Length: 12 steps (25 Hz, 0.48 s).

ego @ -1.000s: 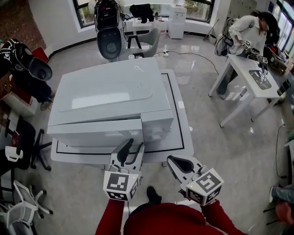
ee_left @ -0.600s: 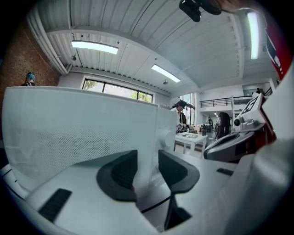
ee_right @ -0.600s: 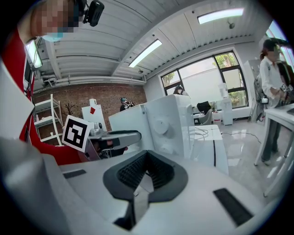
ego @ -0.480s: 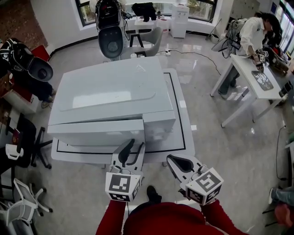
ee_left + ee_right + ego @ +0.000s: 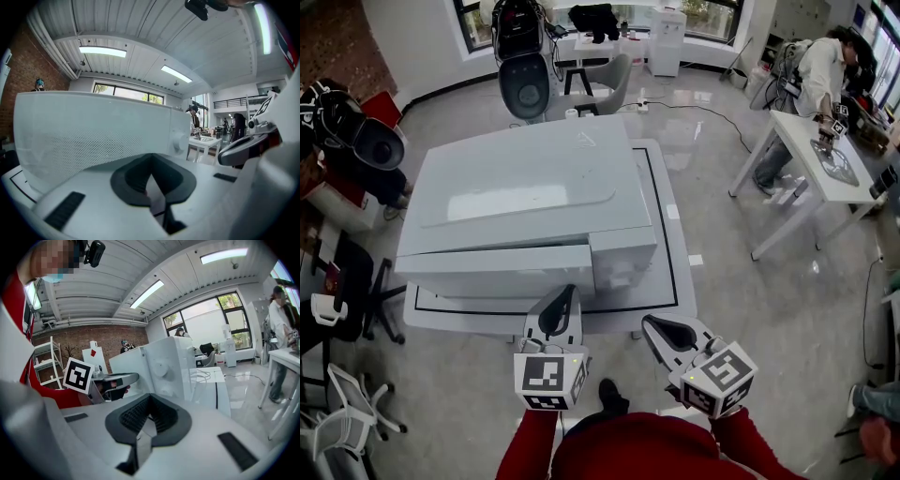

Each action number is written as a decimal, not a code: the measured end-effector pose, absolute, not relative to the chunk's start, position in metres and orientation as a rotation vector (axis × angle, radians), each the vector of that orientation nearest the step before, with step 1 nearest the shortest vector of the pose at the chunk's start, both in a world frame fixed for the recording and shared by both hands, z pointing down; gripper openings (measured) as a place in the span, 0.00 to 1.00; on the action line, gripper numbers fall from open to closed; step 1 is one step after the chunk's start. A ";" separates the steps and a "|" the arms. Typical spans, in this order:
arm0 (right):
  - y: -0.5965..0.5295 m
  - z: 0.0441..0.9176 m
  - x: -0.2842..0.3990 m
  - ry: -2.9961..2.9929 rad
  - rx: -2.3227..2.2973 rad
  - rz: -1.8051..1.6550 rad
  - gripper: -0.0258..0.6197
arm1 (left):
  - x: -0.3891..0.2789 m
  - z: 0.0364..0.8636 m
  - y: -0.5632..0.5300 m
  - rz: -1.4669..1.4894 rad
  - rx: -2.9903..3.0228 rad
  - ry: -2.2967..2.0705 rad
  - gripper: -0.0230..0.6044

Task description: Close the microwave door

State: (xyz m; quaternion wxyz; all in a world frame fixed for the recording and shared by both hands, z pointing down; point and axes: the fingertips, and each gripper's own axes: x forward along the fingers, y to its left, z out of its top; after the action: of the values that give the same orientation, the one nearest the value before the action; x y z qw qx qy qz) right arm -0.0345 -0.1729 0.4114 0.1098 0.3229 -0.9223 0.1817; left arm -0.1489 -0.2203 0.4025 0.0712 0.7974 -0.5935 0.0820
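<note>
The head camera looks steeply down; both gripper cameras sit low and close, sharing the microwave (image 5: 525, 206) at twelve o'clock.

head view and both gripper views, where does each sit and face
Head view: on the person's head, looking steeply down at the microwave; left gripper, right gripper and red sleeves show.
Left gripper view: on the left gripper, looking along its jaws, just closed on nothing, at the microwave door.
Right gripper view: on the right gripper, looking along its shut jaws at the microwave's dial side; the left gripper shows.
Both gripper views share the microwave front.
</note>
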 end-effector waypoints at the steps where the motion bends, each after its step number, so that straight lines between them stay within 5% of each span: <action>1: -0.173 0.412 -0.035 -2.712 0.948 0.535 0.06 | -0.149 0.403 -0.220 0.248 2.398 -1.787 0.05; 12: -0.178 0.411 -0.035 -2.712 0.939 0.540 0.06 | -0.149 0.400 -0.223 0.279 2.391 -1.814 0.05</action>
State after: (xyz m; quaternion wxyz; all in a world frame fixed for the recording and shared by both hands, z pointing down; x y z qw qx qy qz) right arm -0.0354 -0.1777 0.4107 0.1104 0.3194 -0.9230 0.1839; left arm -0.1487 -0.2227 0.4003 0.0640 0.7917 -0.6005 0.0923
